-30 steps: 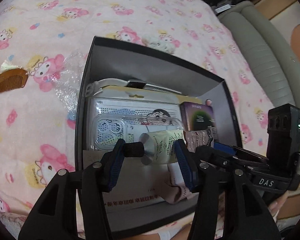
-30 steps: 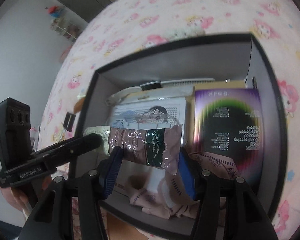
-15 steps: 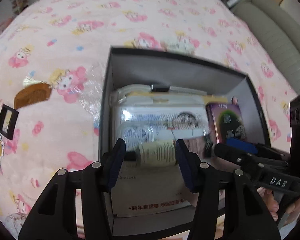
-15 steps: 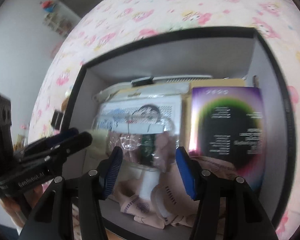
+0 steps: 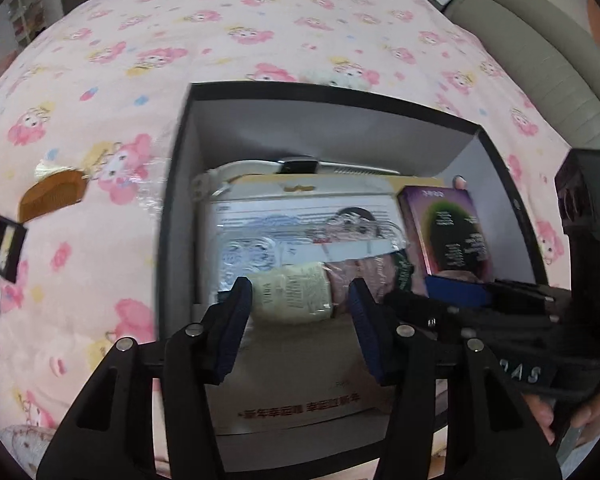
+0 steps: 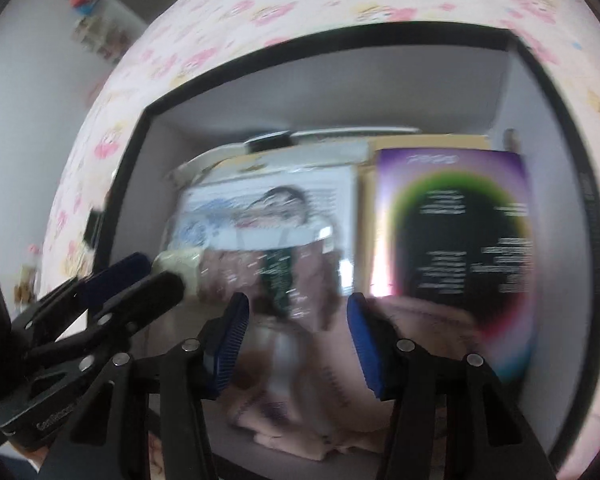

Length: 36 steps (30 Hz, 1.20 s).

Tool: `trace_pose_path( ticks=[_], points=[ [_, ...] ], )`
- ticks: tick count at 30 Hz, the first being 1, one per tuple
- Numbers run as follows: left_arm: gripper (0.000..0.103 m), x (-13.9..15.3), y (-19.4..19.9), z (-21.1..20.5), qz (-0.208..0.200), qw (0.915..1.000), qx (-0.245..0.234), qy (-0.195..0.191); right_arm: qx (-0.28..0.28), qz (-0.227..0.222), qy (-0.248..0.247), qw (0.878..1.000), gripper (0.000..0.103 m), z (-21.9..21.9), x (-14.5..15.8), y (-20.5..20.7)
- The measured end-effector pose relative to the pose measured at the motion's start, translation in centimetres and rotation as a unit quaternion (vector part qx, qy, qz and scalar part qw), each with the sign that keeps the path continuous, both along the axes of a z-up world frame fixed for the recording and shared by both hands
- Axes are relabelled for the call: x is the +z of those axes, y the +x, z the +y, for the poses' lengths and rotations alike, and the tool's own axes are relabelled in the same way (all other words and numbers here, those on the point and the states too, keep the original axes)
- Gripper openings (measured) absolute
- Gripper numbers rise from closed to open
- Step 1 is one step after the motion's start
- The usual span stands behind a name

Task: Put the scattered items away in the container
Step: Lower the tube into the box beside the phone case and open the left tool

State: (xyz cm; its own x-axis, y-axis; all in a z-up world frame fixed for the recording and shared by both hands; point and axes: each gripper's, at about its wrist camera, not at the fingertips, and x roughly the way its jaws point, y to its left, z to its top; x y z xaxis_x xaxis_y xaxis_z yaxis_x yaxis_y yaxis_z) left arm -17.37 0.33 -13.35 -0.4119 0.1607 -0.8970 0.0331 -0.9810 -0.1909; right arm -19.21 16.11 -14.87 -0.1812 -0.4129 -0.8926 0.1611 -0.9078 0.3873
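Both grippers point steeply down into the open black box (image 5: 172,216), which sits on a pink cartoon-print bedspread (image 5: 100,80). The left gripper (image 5: 296,300) has a cream tube (image 5: 290,298) between its blue pads; the tube lies crosswise over the box contents, and the pads stand just beside its ends, so contact cannot be confirmed. Its jaws have just been closing slightly. The right gripper (image 6: 296,320) is blurred; its jaws have just been closing, and a brown foil sachet (image 6: 276,276) lies just beyond the fingertips, not clamped between the pads. In the left wrist view the sachet lies end to end with the tube, on the tube's right. Under both lies a clear blister pack (image 5: 300,232) with cartoon artwork. A purple card pack (image 6: 452,248) lies along the box's right side, and pink folded fabric (image 6: 332,400) fills the near right corner. Outside the box, on its left, a brown comb (image 5: 54,196) and a small black frame (image 5: 6,248) rest on the bedspread.
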Motion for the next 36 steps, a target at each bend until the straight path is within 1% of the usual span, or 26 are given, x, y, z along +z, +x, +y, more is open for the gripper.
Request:
trace_pose_path(
  ticks=[3, 6, 7, 9, 11, 13, 14, 16, 17, 18, 19, 20, 22, 23, 25, 27, 28, 30, 32, 34, 36],
  points=[
    [0.050, 0.4, 0.3, -0.7, 0.011, 0.9998, 0.011, 0.013, 0.011, 0.004, -0.009, 1.000, 0.046, -0.4, 0.1, 0.0],
    [0.050, 0.6, 0.0, -0.8, 0.018, 0.9993, 0.005, 0.034, -0.007, 0.020, -0.033, 0.999, 0.046, 0.7, 1.2, -0.2],
    [0.050, 0.6, -0.3, -0.7, 0.019, 0.9991, 0.002, 0.039, -0.018, 0.026, -0.034, 0.999, 0.046, 1.1, 1.6, -0.3],
    [0.050, 0.2, -0.7, -0.1, 0.013, 0.9985, -0.009, 0.053, -0.044, 0.038, -0.006, 0.998, 0.045, 2.0, 1.8, -0.6],
    [0.050, -0.3, -1.0, 0.6, 0.004, 0.9977, -0.020, 0.065, -0.057, 0.028, 0.023, 0.998, 0.044, 2.3, 1.1, -0.8],
    [0.050, -1.1, -1.2, 1.1, -0.013, 0.9980, -0.017, 0.059, -0.059, 0.008, 0.027, 0.998, 0.044, 2.4, 0.3, -0.8],
    [0.047, -1.4, -1.2, 1.1, -0.020, 0.9987, -0.009, 0.046, -0.057, 0.003, 0.022, 0.998, 0.044, 2.4, 0.0, -0.8],
    [0.041, -1.3, -1.0, 1.2, -0.023, 0.9994, -0.003, 0.027, -0.046, 0.008, 0.022, 0.999, 0.044, 2.0, 0.1, -0.8],
    [0.039, -1.2, -0.9, 1.3, -0.031, 0.9994, -0.004, 0.017, -0.036, 0.007, 0.010, 0.999, 0.044, 1.6, 0.1, -0.8],
    [0.037, -0.9, -0.8, 1.3, -0.032, 0.9995, -0.004, 0.006, -0.025, 0.000, -0.014, 1.000, 0.039, 1.1, 0.0, -0.8],
    [0.039, -0.7, -0.6, 1.4, -0.026, 0.9996, -0.006, -0.001, -0.017, -0.011, -0.032, 0.999, 0.038, 0.8, -0.3, -0.8],
    [0.044, -0.2, -0.4, 1.3, -0.016, 0.9998, -0.006, -0.006, -0.018, -0.016, -0.039, 0.999, 0.038, 0.7, -0.6, -0.8],
    [0.044, 0.2, -0.4, 1.1, -0.005, 1.0000, -0.005, 0.002, -0.019, -0.012, -0.040, 0.999, 0.038, 0.6, -0.5, -0.8],
    [0.044, 0.2, -0.5, 0.9, 0.001, 0.9999, -0.006, 0.016, -0.023, -0.004, -0.038, 0.999, 0.038, 0.8, -0.2, -0.8],
    [0.044, 0.1, -0.9, 0.7, 0.009, 0.9990, -0.010, 0.042, -0.037, 0.027, -0.010, 0.999, 0.038, 1.2, 0.6, -0.7],
    [0.044, -0.5, -1.9, 0.7, 0.005, 0.9984, -0.007, 0.056, -0.047, 0.057, 0.028, 0.997, 0.038, 1.4, 1.1, -0.6],
    [0.044, -1.0, -2.5, 0.8, -0.005, 0.9983, -0.005, 0.057, -0.049, 0.062, 0.043, 0.996, 0.038, 1.3, 1.0, -0.7],
    [0.044, -1.6, -3.1, 1.2, -0.021, 0.9986, -0.005, 0.049, -0.053, 0.054, 0.080, 0.994, 0.038, 1.5, 0.5, -0.6],
    [0.044, -1.5, -3.2, 1.5, -0.027, 0.9989, -0.006, 0.037, -0.052, 0.041, 0.102, 0.993, 0.038, 1.7, -0.1, -0.5],
    [0.044, -1.4, -3.2, 1.6, -0.031, 0.9990, -0.007, 0.033, -0.044, 0.033, 0.086, 0.995, 0.038, 1.8, -0.3, -0.6],
    [0.044, -1.5, -2.9, 1.6, -0.034, 0.9991, -0.010, 0.022, -0.040, 0.027, 0.083, 0.995, 0.039, 1.7, -0.4, -0.5]
  ],
)
